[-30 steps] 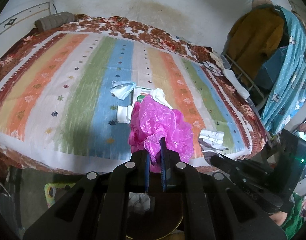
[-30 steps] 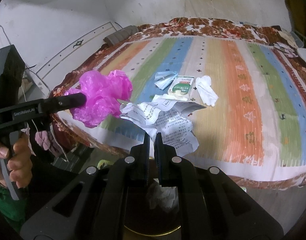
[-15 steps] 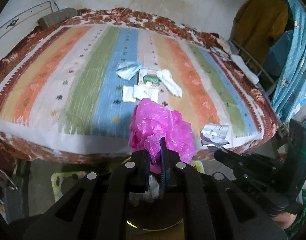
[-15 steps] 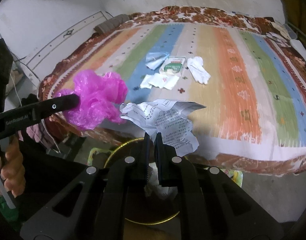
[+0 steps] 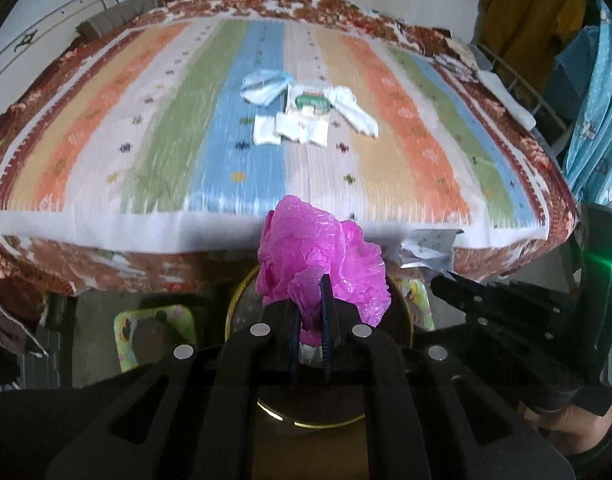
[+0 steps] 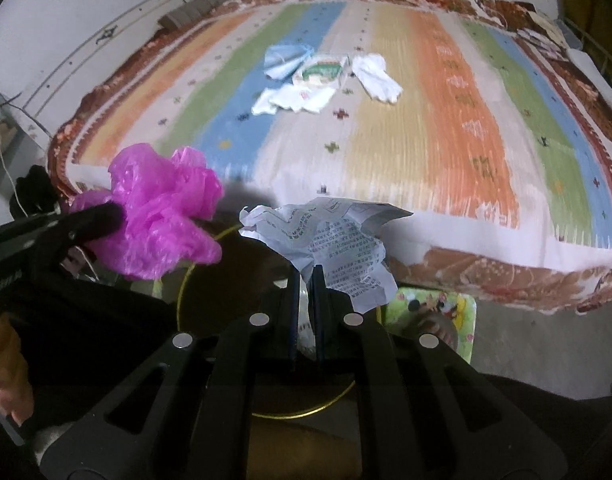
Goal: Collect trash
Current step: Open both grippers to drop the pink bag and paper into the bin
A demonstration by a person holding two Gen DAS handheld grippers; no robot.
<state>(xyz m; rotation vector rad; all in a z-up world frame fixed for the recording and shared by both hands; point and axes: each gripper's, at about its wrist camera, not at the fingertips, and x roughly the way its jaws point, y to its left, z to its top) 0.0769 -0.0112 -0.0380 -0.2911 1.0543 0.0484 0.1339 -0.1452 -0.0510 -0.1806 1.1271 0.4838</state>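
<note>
Left tongs: your left tongs (image 5: 309,280) are clenched on a crumpled pink plastic bag (image 5: 322,256), which bulges up past the tips toward 12 o'clock
Right tongs: your right tongs (image 6: 305,274) are clamped on a crumpled printed paper (image 6: 330,240) that fans out above the tips
Where the two sit: in the right wrist view the pink bag (image 6: 162,208) hangs at 9 o'clock of the paper, near it but apart; in the left wrist view the paper (image 5: 428,246) shows at 3 o'clock of the bag
Bin: a dark round bin with a gold rim (image 6: 290,414) lies below both tongs, off the near edge of the bed; in the left wrist view its rim (image 5: 306,424) curves under the bag
Bed: the striped bedspread (image 5: 386,168) fills the upper half of both views
Trash left on the bed: toward 12 o'clock lie a blue wrapper (image 5: 264,86), a small box with green print (image 5: 310,102), white tissues (image 5: 292,130) and a white crumpled cloth (image 5: 354,110), close together, partly blurred
Floor: a colourful cartoon mat (image 6: 434,320) lies at 3 o'clock of the bin
</note>
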